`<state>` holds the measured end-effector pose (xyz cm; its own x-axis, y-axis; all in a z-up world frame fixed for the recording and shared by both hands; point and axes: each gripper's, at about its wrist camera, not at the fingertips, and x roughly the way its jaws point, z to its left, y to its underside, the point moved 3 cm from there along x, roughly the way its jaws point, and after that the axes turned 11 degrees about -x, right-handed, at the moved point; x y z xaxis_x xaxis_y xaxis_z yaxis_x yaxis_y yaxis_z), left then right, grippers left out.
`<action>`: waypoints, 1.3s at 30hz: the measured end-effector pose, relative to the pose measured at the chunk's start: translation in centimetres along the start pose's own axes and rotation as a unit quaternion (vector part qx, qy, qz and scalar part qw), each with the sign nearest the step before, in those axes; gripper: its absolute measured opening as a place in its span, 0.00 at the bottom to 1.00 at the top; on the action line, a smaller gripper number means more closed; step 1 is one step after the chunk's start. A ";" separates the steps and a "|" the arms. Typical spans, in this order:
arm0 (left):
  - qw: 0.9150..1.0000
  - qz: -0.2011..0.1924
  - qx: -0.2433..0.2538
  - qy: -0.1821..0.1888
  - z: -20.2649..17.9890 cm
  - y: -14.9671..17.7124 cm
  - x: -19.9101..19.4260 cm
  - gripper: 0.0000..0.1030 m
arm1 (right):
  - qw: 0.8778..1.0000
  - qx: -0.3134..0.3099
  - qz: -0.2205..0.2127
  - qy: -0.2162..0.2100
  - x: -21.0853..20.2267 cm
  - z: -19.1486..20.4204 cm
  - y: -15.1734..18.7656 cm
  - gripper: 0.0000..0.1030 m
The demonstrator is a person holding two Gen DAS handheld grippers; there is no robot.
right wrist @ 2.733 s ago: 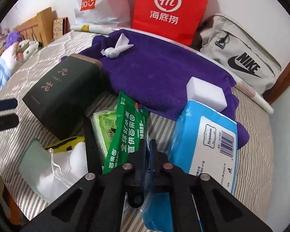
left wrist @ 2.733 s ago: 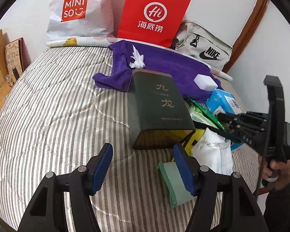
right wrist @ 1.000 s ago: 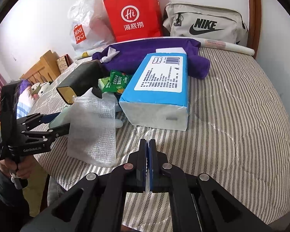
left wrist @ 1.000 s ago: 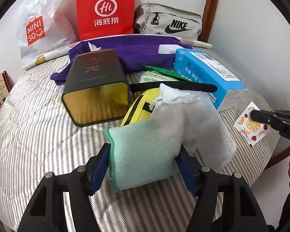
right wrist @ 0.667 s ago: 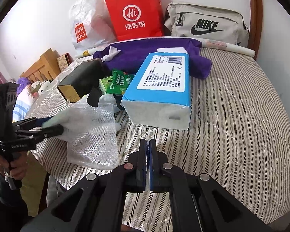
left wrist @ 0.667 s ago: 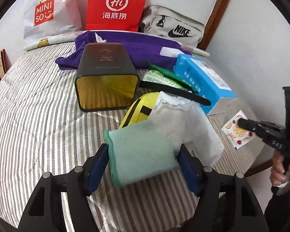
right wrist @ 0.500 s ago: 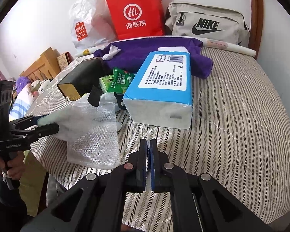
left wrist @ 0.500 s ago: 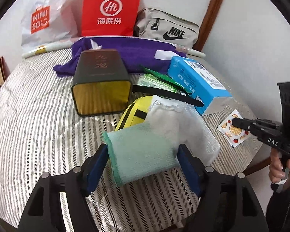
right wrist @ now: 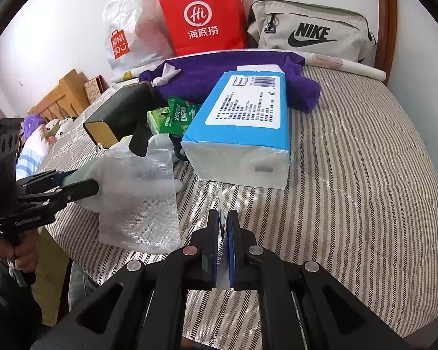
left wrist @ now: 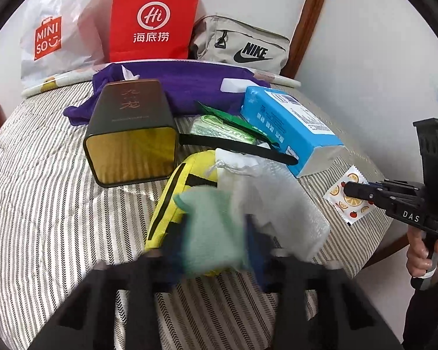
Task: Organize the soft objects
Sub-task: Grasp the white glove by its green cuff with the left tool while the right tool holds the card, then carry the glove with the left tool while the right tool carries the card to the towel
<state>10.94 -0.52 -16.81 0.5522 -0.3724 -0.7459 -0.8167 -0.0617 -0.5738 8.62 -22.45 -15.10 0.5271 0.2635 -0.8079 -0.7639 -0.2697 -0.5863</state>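
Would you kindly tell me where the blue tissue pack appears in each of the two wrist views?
Left wrist: blue tissue pack right of centre, beside the dark tin.
Right wrist: blue tissue pack at centre, upper half.
Shared landmark: the red paper bag at the wall.

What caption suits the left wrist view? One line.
Left tongs closing on a green cloth beside a bubble-wrap pouch on the striped bed.
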 end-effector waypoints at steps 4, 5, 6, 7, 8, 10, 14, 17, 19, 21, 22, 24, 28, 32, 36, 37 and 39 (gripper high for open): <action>0.999 -0.003 -0.028 0.031 0.8 -0.2 -0.6 0.13 | 1.000 0.002 -0.002 0.000 0.0 -0.1 0.1 0.06; 0.999 -0.006 -0.031 0.031 0.9 -0.2 -0.8 0.13 | 1.000 0.004 -0.003 0.001 -0.1 -0.1 0.1 0.05; 0.999 -0.010 -0.033 0.031 1.0 -0.3 -1.0 0.13 | 1.000 0.005 -0.004 -0.001 -0.2 -0.1 0.1 0.05; 0.999 -0.012 -0.035 0.032 1.0 -0.3 -1.2 0.13 | 1.000 0.006 -0.005 -0.003 -0.3 -0.1 0.0 0.05; 0.999 -0.015 -0.037 0.034 1.0 -0.4 -1.5 0.13 | 1.000 0.006 -0.006 -0.005 -0.4 -0.1 0.0 0.05; 0.998 -0.022 -0.044 0.042 1.2 -0.7 -2.2 0.13 | 1.000 0.005 -0.010 -0.004 -0.9 0.0 -0.2 0.05; 0.996 -0.039 -0.053 0.054 1.3 -1.6 -3.9 0.13 | 1.000 0.005 -0.019 -0.005 -1.7 0.0 -0.6 0.05; 0.995 -0.054 -0.058 0.057 1.3 -2.4 -5.1 0.13 | 1.000 0.004 -0.026 -0.005 -2.4 -0.1 -1.1 0.05; 0.994 -0.063 -0.062 0.057 1.5 -3.1 -5.8 0.13 | 1.000 0.004 -0.030 -0.005 -2.8 -0.2 -1.6 0.05; 0.994 -0.070 -0.064 0.054 1.6 -3.9 -6.4 0.13 | 0.999 0.002 -0.035 -0.006 -3.0 -0.2 -2.1 0.05; 0.994 -0.074 -0.066 0.054 1.6 -4.1 -6.7 0.13 | 0.999 0.001 -0.037 -0.007 -3.2 -0.1 -2.3 0.05; 0.993 -0.080 -0.069 0.060 1.6 -4.7 -7.3 0.13 | 0.999 -0.002 -0.040 -0.007 -3.4 -0.1 -2.9 0.05; 0.991 -0.094 -0.065 0.071 1.1 -6.0 -8.6 0.13 | 0.999 -0.007 -0.047 -0.007 -3.9 -0.1 -4.1 0.05; 0.989 -0.108 -0.062 0.076 0.8 -7.0 -9.8 0.13 | 0.998 -0.012 -0.056 -0.006 -4.3 -0.1 -5.4 0.05; 0.988 -0.119 -0.064 0.068 1.1 -8.2 -10.3 0.13 | 0.998 -0.017 -0.063 -0.004 -4.6 -0.1 -6.7 0.05; 0.988 -0.121 -0.067 0.067 1.2 -8.5 -10.4 0.13 | 0.998 -0.018 -0.064 -0.003 -4.7 -0.2 -7.1 0.05; 0.988 -0.125 -0.071 0.063 1.6 -9.0 -10.4 0.13 | 0.998 -0.021 -0.066 -0.001 -4.8 -0.3 -7.9 0.05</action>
<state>12.84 5.36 -4.39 0.7213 -0.4402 -0.5347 -0.6781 -0.2915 -0.6747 12.26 -21.90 -6.66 0.6220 0.3011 -0.7228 -0.6712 -0.2704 -0.6902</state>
